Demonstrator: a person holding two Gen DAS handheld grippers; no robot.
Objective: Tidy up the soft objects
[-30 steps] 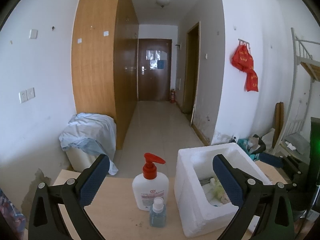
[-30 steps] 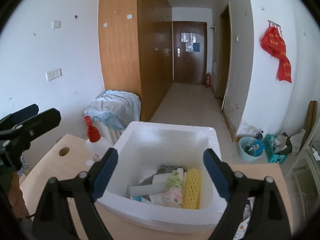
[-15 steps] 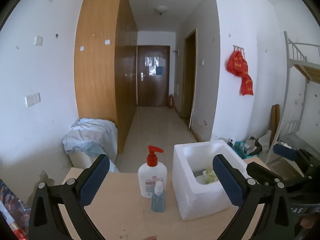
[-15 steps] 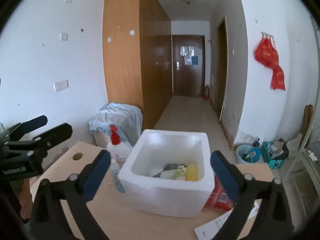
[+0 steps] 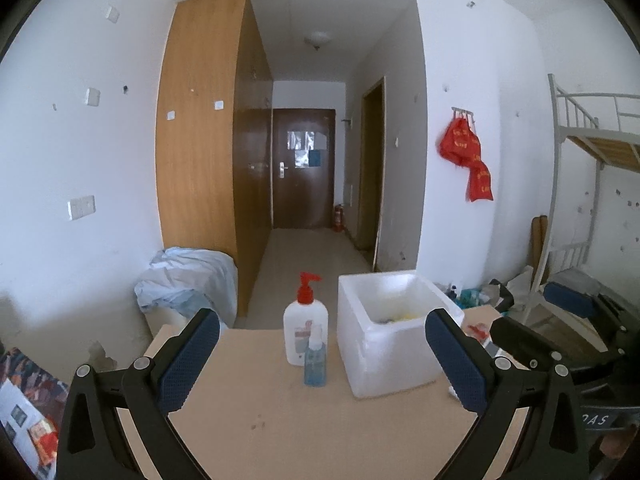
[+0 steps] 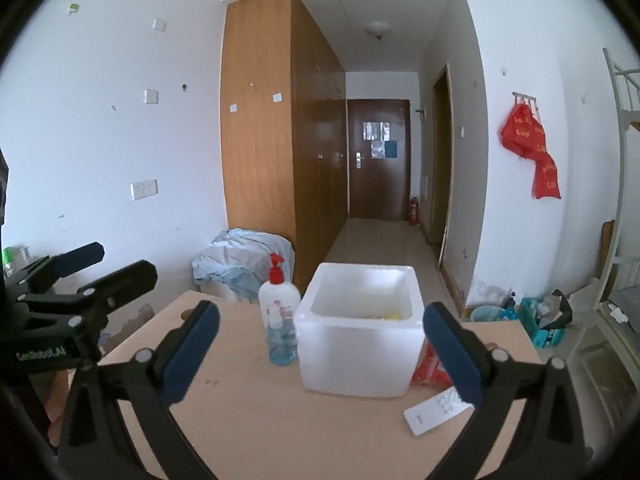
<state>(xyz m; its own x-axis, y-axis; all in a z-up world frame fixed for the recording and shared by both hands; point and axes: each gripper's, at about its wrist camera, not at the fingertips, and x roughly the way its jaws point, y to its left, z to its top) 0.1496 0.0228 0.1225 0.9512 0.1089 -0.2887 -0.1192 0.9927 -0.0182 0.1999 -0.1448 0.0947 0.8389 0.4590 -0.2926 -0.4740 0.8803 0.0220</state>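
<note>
- Nearest, the right gripper [image 6: 320,356] has spread from slightly narrower to fully wide with nothing between its blue pads. The left gripper [image 5: 322,360] is just as wide and empty.
- Both have pulled back from the foam box [image 6: 360,344], which filled the right view a second ago and now sits farther off on the table [image 5: 280,420], beside the pump bottle [image 5: 305,320].
- The soft objects [image 6: 390,314] lie inside the box, only a yellow sliver showing over the rim; probably the netted foam piece.
- Judged from this, the drop is finished and the hands are retreating.
</note>
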